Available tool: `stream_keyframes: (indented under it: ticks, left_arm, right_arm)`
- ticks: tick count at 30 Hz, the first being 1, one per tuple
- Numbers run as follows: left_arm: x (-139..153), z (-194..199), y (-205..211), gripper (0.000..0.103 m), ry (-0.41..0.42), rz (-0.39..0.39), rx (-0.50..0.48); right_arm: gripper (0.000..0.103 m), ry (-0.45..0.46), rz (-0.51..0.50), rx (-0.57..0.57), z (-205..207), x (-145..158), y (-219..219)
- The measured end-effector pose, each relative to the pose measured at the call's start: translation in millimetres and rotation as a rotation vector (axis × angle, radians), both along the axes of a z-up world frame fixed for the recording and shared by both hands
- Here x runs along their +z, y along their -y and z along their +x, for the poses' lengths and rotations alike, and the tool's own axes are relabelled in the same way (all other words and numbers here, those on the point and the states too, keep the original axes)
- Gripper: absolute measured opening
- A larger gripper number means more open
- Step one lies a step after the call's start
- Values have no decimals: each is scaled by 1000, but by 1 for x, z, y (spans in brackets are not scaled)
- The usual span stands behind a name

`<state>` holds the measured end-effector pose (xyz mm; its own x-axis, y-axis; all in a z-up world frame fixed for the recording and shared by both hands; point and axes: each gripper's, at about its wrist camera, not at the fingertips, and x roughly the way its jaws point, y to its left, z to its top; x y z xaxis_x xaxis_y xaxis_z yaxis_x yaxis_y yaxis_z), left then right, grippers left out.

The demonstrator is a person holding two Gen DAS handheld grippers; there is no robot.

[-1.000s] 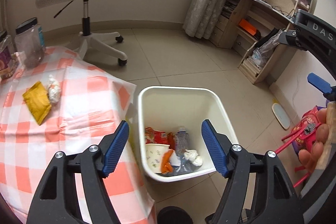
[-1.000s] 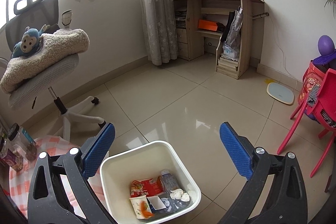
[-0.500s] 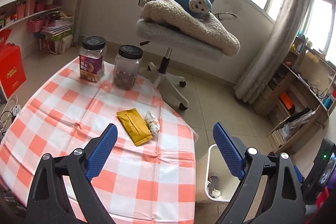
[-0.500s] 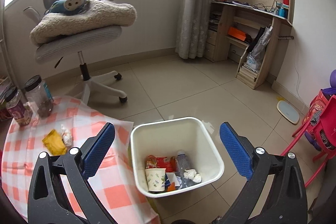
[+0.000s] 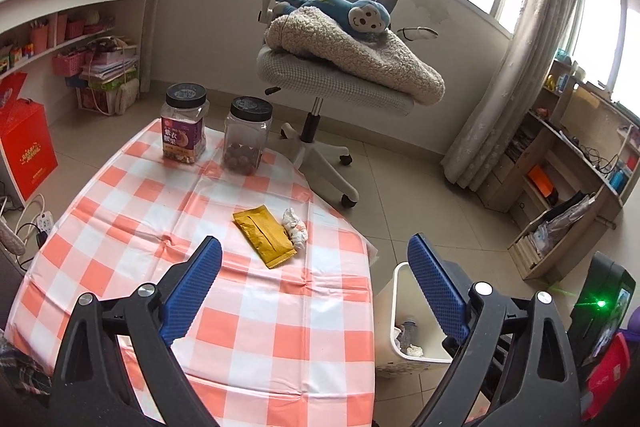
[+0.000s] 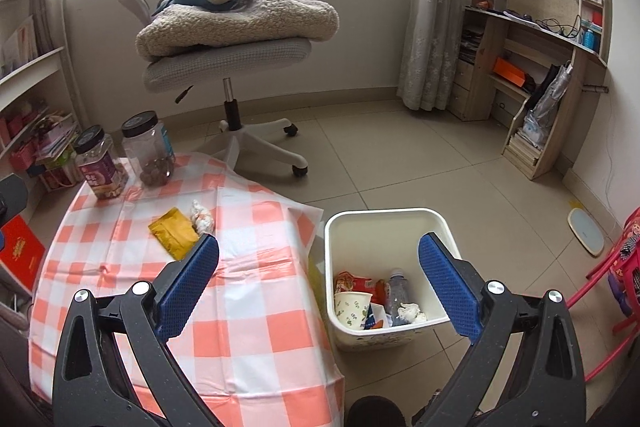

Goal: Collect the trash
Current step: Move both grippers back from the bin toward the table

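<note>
Both hand-held grippers hang tilted downward over a counter draped in an orange-and-white checked cloth. The left hand-held gripper has just been opening, its blue-padded jaws spread wide with nothing between them; the right hand-held gripper is likewise agape and empty, angled toward the white bin standing on the tiled floor just beside the counter. A yellow packet and a crumpled tissue lie touching on the cloth (the bin already holds a paper cup, a plastic bottle and wrappers). Two lidded jars stand at the counter's far edge, before an office chair bearing a blanket and plush monkey.
</note>
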<state>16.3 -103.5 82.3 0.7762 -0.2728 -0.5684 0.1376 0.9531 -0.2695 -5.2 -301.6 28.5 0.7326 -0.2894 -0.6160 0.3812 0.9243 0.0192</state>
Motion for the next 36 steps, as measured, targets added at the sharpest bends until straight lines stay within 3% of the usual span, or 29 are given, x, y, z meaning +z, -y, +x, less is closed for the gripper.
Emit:
stream_keyframes:
  ticks: [6,10,13,16,20,25,30,33,36]
  left_arm:
    - [20,4,-19,91,-70,-26,-84]
    - [44,19,-35,91,-93,74,-135]
    - [67,33,-48,91,-80,126,-125]
    - [97,45,-56,91,-71,134,-113]
    - [143,46,-50,91,-7,178,-102]
    - [187,29,-19,91,91,254,-84]
    - [232,4,8,91,170,230,-132]
    - [231,-9,17,93,169,202,-181]
    - [203,-3,22,93,112,240,-219]
  right_arm:
    - [96,-13,13,113,5,-8,-10]
    - [96,11,19,145,2,-15,-12]
    - [96,12,74,151,3,-27,-10]
    - [96,-11,190,177,8,-31,-3]
    - [96,-25,199,208,7,-34,-2]
    - [96,-20,346,225,5,-35,10]
    - [96,29,279,181,-11,-26,19]
    - [96,52,263,141,-13,-23,22]
    - [96,40,229,121,-3,-23,17]
